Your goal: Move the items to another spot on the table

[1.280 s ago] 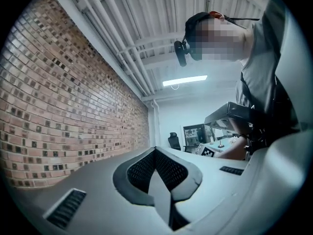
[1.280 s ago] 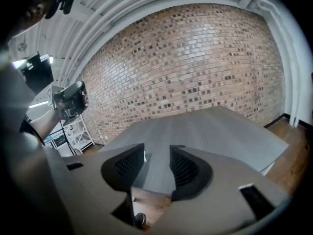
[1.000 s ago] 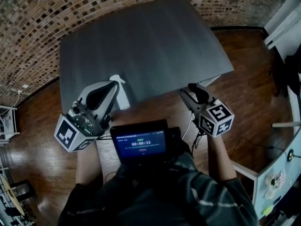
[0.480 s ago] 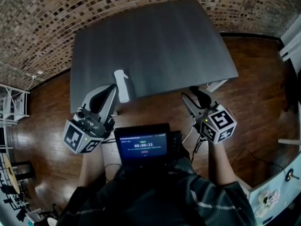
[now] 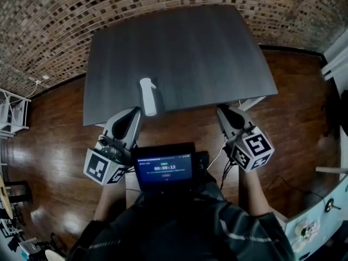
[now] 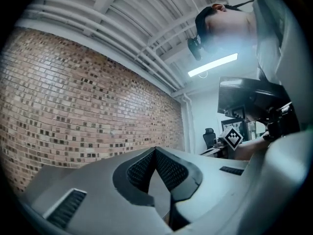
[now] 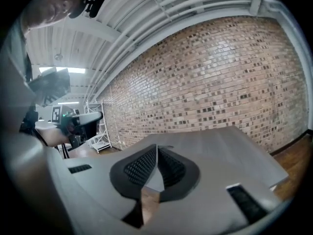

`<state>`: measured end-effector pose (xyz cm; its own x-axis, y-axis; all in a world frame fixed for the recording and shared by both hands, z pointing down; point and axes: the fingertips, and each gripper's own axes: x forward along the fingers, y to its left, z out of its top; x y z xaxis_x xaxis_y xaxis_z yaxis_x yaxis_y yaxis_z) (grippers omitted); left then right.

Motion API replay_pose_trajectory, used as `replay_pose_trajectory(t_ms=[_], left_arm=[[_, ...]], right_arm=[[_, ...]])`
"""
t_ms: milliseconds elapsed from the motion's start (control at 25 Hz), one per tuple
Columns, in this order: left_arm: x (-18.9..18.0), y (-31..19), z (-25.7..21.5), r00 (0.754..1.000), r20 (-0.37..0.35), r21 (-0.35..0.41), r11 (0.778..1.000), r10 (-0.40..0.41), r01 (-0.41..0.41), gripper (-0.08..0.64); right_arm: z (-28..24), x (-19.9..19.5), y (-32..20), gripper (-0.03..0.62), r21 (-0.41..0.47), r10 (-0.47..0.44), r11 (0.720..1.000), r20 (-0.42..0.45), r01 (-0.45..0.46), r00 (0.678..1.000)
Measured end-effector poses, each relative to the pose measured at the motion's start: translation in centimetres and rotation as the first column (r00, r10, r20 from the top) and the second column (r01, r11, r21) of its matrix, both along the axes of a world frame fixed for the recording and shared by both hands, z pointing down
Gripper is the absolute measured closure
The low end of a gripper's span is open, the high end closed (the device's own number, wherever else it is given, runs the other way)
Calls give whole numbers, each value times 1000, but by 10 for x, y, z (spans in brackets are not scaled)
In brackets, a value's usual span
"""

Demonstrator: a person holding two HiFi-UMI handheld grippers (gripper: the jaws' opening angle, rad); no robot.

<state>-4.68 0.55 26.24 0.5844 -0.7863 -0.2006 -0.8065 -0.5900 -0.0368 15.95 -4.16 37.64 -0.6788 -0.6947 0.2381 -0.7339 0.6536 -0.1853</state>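
left tongs (image 5: 134, 113) — bottle (image 5: 148, 95) just beside

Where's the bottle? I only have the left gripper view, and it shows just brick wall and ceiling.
Observer: The bottle is at the near edge of the table, just beyond the left gripper.
Operator: What kind of bottle?
Observer: White, with a spray head at its far end.
Operator: Anything else on the table?
Observer: Nothing else shows on it in the head view.
Operator: Is the right gripper holding anything?
Observer: No. The right gripper has just closed with nothing between its jaws, and it is just short of the table's near edge.
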Motion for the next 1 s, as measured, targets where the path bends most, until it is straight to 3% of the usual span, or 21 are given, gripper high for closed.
replay_pose_trajectory(t_ms=[320, 480, 1000], left_arm=[[-36, 19, 10, 997, -65, -43, 998, -47, 44, 566], [-44, 18, 10, 997, -59, -29, 999, -46, 44, 566], [-64, 25, 8, 996, -66, -20, 998, -68, 66, 566]], right_arm=[[-23, -33, 25, 589, 38, 46, 998, 19, -46, 999], [-27, -41, 27, 589, 61, 55, 997, -17, -54, 998], [-33, -59, 23, 591, 69, 43, 997, -22, -42, 999]])
